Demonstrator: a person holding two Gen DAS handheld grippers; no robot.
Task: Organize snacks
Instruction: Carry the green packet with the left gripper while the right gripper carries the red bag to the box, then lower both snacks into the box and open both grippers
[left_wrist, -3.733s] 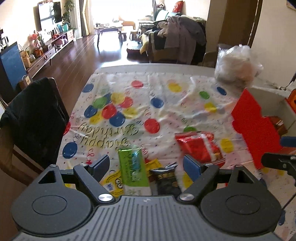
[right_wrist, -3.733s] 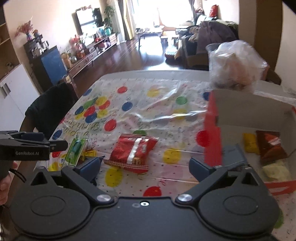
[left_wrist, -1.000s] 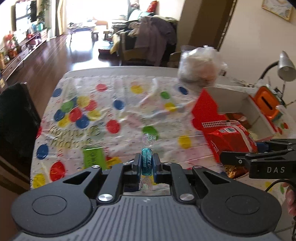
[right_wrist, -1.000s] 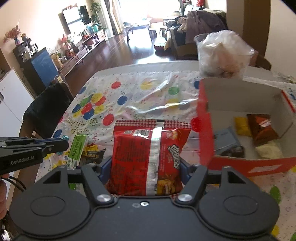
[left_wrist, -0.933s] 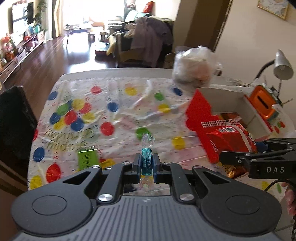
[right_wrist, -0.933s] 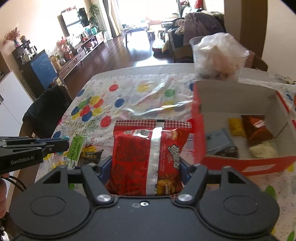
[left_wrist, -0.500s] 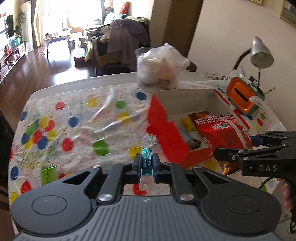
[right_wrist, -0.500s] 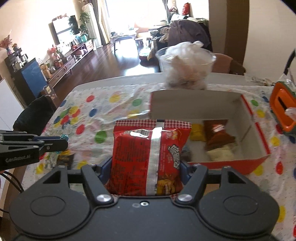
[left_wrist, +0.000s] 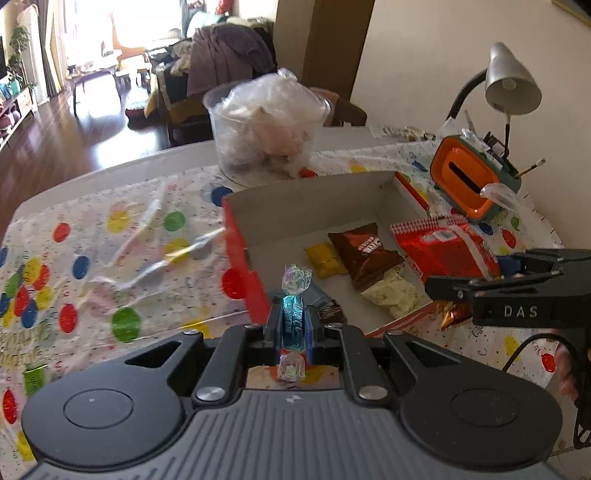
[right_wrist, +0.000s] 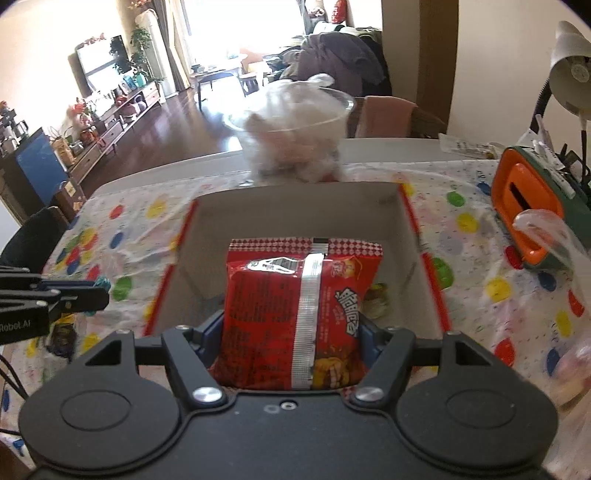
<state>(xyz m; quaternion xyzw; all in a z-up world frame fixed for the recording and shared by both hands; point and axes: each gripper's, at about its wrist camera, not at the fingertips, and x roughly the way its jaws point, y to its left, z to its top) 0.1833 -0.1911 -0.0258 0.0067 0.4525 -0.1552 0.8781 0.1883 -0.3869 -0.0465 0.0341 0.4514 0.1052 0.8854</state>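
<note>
**Both grippers loaded, at the box**

Nearest, left wrist view: the left gripper has its jaws closed on a small wrapped candy, pinched across its blue middle; the twisted clear ends stand free above and below the pads; the candy hangs over the near red wall of the box.

Right wrist view: the right gripper has its jaws clamped on a red snack bag, held by its two side edges near the bottom, upright, with the silver back seam facing the camera; the bag is above the open box, not yet resting in it as far as can be judged.

Handling, by judgement: the candy is light and hard at the core, its wrapper slick, so the grip on the middle is the sound one; the twisted ends would slip or tear; the bag is light, puffed with air, soft and crackly, its contents likely brittle; a side-edge hold suits it, and a hard squeeze risks crushing.

Inside the box: a brown packet, a yellow packet and a pale packet lie on the floor.

Beyond: a spotted tablecloth covers the table; a clear tub stands just behind the box; an orange holder and a lamp stand at the far right.
</note>
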